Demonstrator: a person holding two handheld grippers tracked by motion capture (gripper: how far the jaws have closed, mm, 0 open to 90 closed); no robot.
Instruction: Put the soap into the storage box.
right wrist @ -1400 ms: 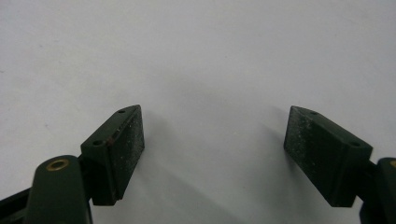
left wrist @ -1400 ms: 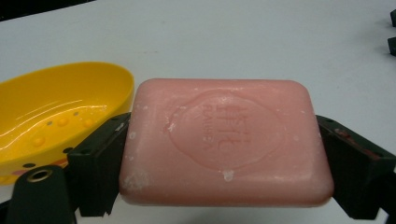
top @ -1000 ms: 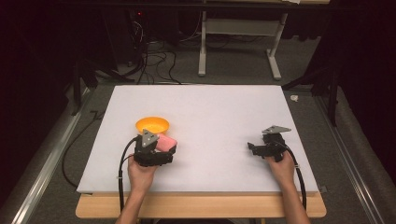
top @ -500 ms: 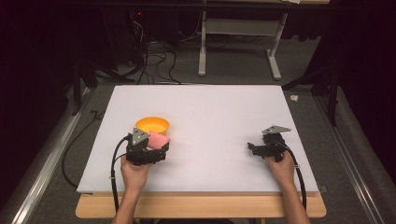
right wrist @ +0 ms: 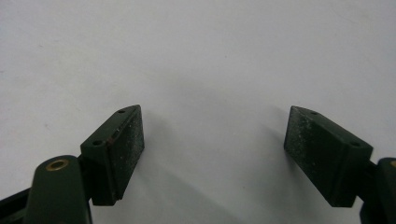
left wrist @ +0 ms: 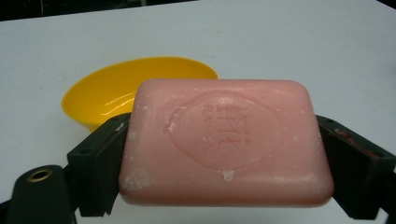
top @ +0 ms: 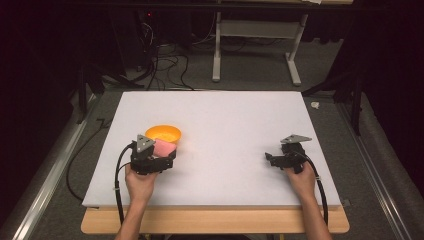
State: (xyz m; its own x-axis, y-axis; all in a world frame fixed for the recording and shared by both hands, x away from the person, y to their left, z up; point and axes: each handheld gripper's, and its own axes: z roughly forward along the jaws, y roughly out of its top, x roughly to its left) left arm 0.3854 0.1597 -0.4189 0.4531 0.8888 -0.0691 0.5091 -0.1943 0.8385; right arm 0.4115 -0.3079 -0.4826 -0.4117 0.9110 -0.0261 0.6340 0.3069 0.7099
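The left gripper (left wrist: 224,177) clamps a pink soap bar (left wrist: 226,142) by its short ends, probably to carry it into the yellow dish (left wrist: 135,91) just beyond, while the right gripper (right wrist: 212,149) waits well apart, its jaws wide and empty.

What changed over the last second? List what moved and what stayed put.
The left gripper, shut on the pink soap bar, drifted a little toward the table's left edge and now sits just short of the yellow bowl; the soap stayed clamped throughout. Nothing was taken up or let go. The bowl, the right gripper with its jaws open and empty, and the white table stayed as they were.
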